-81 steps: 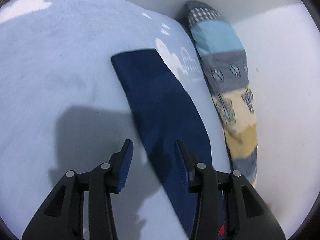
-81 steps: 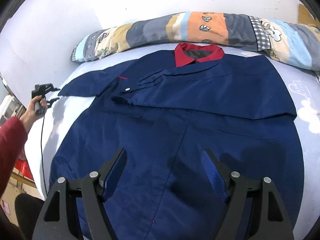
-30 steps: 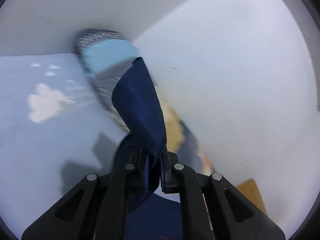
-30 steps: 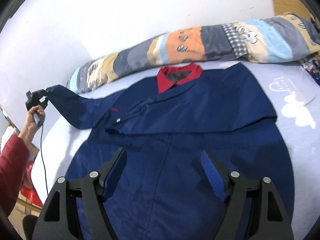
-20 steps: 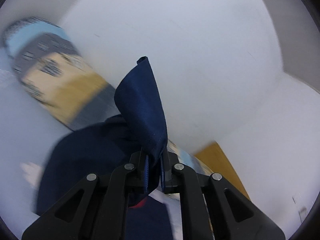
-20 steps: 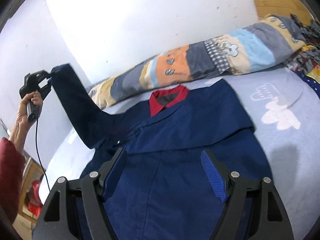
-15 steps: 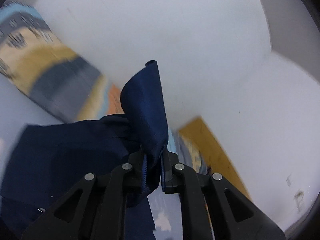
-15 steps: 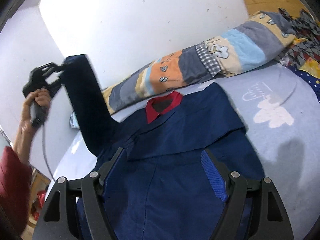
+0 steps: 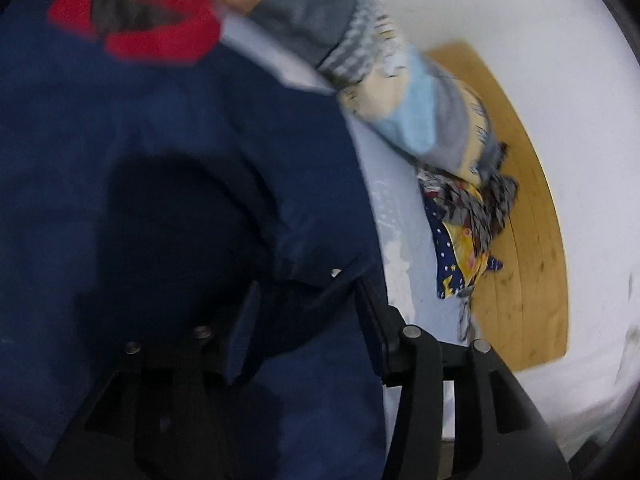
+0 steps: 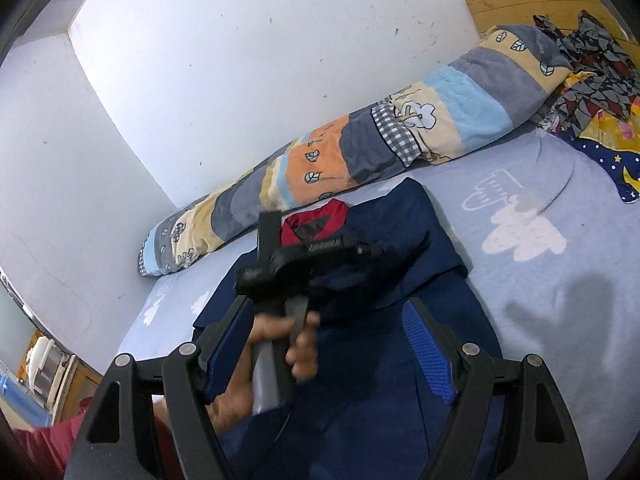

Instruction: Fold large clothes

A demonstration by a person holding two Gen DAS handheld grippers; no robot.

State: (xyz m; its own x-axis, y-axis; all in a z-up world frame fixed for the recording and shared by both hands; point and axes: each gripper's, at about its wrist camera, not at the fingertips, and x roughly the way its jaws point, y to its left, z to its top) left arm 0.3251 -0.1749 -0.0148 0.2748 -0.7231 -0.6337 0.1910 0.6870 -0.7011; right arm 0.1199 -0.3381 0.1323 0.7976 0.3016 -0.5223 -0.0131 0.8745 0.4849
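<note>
White walls [image 10: 248, 72] close in a corner behind a bed [image 10: 560, 264] spread with a pale blue sheet printed with white clouds. A wooden headboard [image 9: 520, 208] stands at the bed's end, against the wall. Along the wall side of the bed lies a long rolled quilt [image 10: 360, 144] in bands of orange, grey, light blue and cream with leaf prints. At the headboard end a heap of patterned cloth [image 10: 592, 92], yellow, dark blue with stars, and grey, is bunched beside the quilt's end.

The navy jacket [image 10: 392, 380] with its red collar [image 10: 316, 224] lies flat on the sheet, collar toward the quilt. One side is folded in over the chest, and a sleeve [image 9: 304, 280] lies across the front.

The left tongs [image 9: 306, 320] hang low over the jacket's front, blurred in their own view. Their jaws are opening; the sleeve's cuff end, with a pale button, lies between them, and the pads do not press on it. In the right wrist view the same tool [image 10: 296, 264] shows from behind, gripped by a hand [image 10: 272, 360] with a red sleeve [image 10: 60, 440] at the picture's bottom edge.

The right tongs [image 10: 330, 344] stand wide apart above the jacket's lower half, holding nothing and touching nothing.
</note>
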